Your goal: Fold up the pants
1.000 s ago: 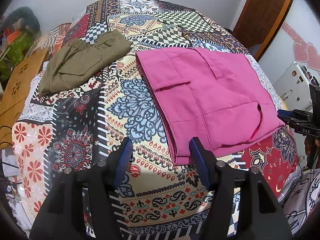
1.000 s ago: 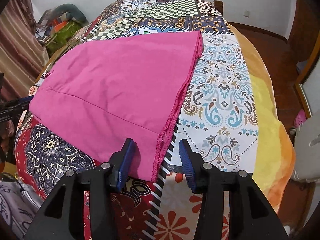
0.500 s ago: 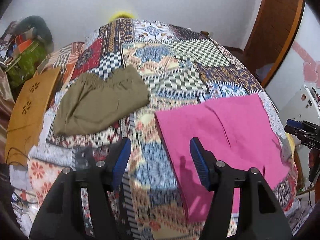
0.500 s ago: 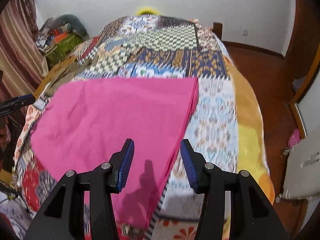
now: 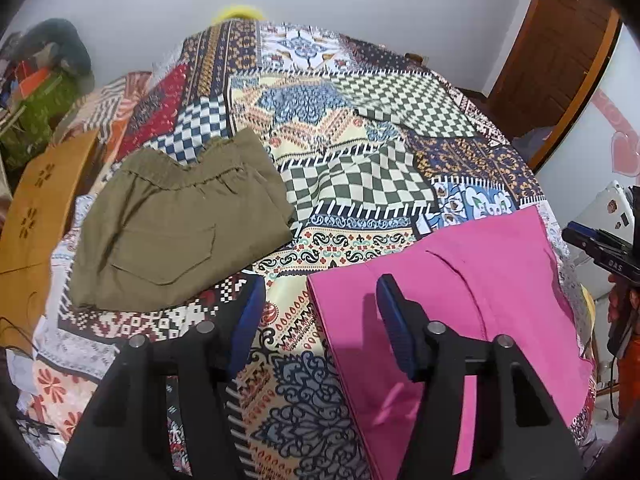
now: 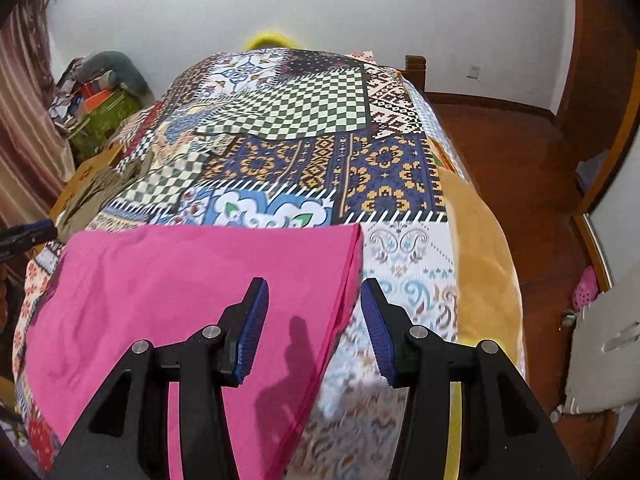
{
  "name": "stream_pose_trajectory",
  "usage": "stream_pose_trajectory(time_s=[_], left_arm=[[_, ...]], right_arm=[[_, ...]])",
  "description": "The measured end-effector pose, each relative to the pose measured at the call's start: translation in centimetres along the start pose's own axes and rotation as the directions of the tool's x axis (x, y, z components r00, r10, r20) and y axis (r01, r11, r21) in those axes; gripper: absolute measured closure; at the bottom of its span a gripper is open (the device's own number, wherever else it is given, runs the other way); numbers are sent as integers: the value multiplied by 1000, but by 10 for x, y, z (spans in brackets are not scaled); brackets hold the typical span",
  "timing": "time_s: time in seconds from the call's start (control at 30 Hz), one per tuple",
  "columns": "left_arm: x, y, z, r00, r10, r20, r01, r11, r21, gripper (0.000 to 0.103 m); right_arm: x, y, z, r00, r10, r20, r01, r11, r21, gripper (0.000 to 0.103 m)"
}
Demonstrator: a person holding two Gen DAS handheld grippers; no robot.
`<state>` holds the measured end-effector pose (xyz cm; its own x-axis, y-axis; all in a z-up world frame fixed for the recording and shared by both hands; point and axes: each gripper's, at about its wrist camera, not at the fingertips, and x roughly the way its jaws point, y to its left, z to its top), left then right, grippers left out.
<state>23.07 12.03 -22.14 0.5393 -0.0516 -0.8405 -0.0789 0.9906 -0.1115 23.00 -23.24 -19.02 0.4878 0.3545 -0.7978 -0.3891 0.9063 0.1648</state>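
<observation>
Two grippers, left (image 5: pixel 320 320) & right (image 6: pixel 312 320), hovered over pink pants (image 6: pixel 180 300) w/ empty jaws: left's closing, right's apart, lower frame, likely mid-fold.

Patchwork bedspread (image 5: pixel 344 128), wooden door (image 5: pixel 560 44)

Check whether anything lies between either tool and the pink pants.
Nothing visible does. The left tool hangs over the left edge of the pink pants, its jaws closing on nothing; the right tool hangs open over their right edge. The olive pants lie apart.
</observation>
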Motion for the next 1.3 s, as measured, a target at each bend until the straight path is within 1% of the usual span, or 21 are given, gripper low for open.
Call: stream_pose_trajectory(time_s=[0.23, 0.47, 0.53, 0.6, 0.63, 0.67, 0.77, 0.8, 0.87, 0.9, 1.03, 1.1, 1.23, 1.3], left_arm=[[21, 3, -4, 999, -19, -33, 19, 1000, -25, 48], [33, -4, -5, 996, -63, -60, 62, 998, -19, 64], [37, -6, -5, 994, -83, -69, 81, 996, -19, 66], [39, -8, -5, 994, -81, -72, 80, 997, -19, 67], [40, -8, -4, 994, -85, -70, 83, 996, -23, 69], [40, -7, -4, 994, -91, -65, 89, 996, -33, 78], [40, -5, -2, 995, -73, -61, 70, 996, -53, 92], [39, -5, -1, 996, -71, -54, 68, 996, -58, 93], [36, -4, -2, 996, -75, -43, 72, 995, -63, 98], [34, -4, -1, 996, -76, -38, 74, 995, -61, 98], [25, -5, -1, 998, -69, -10, 68, 997, -44, 99], [21, -7, 0, 998, -58, 6, 58, 998, -30, 99], [16, -10, 1, 999, -24, 23, 24, 1000, -7, 99], [17, -11, 1, 1000, 2, 20, -2, 1000, 3, 99]], right_arm=[[27, -10, 9, 1000, 1, -19, 0, 1000, 19, 59], [46, -17, 10, 999, 14, -34, -13, 999, 34, 59], [51, -17, 10, 999, 21, -40, -19, 999, 37, 59], [54, -18, 11, 999, 26, -39, -24, 999, 42, 59], [57, -18, 11, 999, 33, -38, -31, 998, 46, 59], [58, -18, 12, 999, 37, -36, -35, 998, 47, 59], [61, -14, 13, 998, 48, -29, -47, 998, 34, 60], [61, -13, 14, 998, 49, -25, -48, 999, 25, 62], [61, -7, 14, 999, 48, -20, -48, 999, -1, 85], [61, -6, 14, 999, 42, -15, -42, 999, -10, 92], [57, 2, 12, 1000, 8, 14, -7, 998, -67, 96], [53, 5, 13, 999, -18, 42, 21, 996, -91, 97], [49, 6, 16, 995, -66, 80, 76, 989, -129, 98], [49, 5, 17, 994, -78, 83, 89, 986, -139, 99]])
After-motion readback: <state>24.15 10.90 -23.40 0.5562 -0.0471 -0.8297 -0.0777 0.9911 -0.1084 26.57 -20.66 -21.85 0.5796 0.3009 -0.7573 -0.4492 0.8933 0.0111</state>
